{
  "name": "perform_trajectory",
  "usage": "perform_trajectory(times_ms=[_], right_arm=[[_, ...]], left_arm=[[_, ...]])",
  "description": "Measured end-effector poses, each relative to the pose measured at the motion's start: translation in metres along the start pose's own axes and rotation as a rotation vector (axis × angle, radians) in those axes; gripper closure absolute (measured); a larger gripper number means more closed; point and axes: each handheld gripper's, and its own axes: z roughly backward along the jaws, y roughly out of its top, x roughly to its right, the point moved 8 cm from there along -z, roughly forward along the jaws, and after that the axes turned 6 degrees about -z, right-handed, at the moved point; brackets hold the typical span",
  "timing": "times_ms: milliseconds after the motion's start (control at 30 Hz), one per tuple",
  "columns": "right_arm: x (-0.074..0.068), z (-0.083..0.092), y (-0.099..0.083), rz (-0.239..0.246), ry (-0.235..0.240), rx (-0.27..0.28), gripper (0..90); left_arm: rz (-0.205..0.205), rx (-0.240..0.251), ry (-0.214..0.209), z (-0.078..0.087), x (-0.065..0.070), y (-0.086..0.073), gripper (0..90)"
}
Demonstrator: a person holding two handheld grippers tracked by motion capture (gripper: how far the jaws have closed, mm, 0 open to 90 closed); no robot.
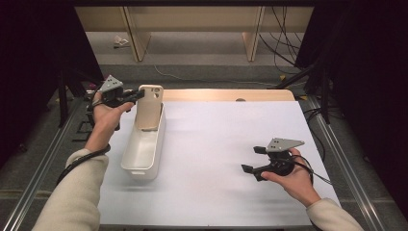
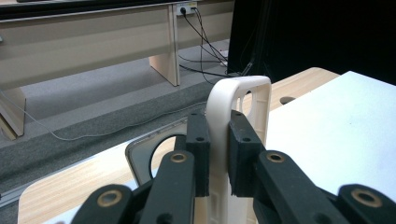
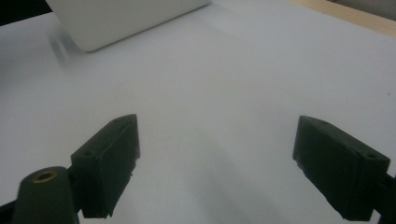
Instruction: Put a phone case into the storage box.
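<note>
Cream phone case pinched in my left hand-held gripper, standing up in the bin.

My left hand-held gripper (image 1: pixel 140 95) sits off the bench's (image 1: pixel 231 144) far-left corner, wrist cocked, pads clamped on one side edge of the phone case (image 1: pixel 150 107), which stands upright at the far end of the white bin (image 1: pixel 143 149). Its bottom end is hidden by the bin wall, so I can't tell if it touches the floor. My right hand-held gripper (image 1: pixel 252 159) rests low near the right edge, jaws spread wide with nothing between them.
</note>
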Motion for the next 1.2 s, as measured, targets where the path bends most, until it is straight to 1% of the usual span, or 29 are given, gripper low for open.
perform_trajectory(times_ms=[367, 900, 1000, 1200], right_arm=[[0.0, 0.0, 0.0, 0.001, 0.001, -0.001, 15.7], [0.0, 0.0, 0.0, 0.001, 0.0, -0.001, 15.7], [0.001, 0.0, 0.0, 0.001, 0.0, -0.001, 15.7], [0.001, 0.0, 0.0, 0.001, -0.001, 0.0, 15.7]], left_arm=[[0.016, -0.009, -0.003, -0.003, -0.001, -0.009, 80.4], [0.023, -0.021, -0.008, -0.006, -0.001, -0.015, 80.3], [0.021, -0.029, -0.012, -0.007, -0.002, -0.017, 80.3], [0.034, -0.033, -0.011, -0.009, -0.003, -0.022, 80.2]])
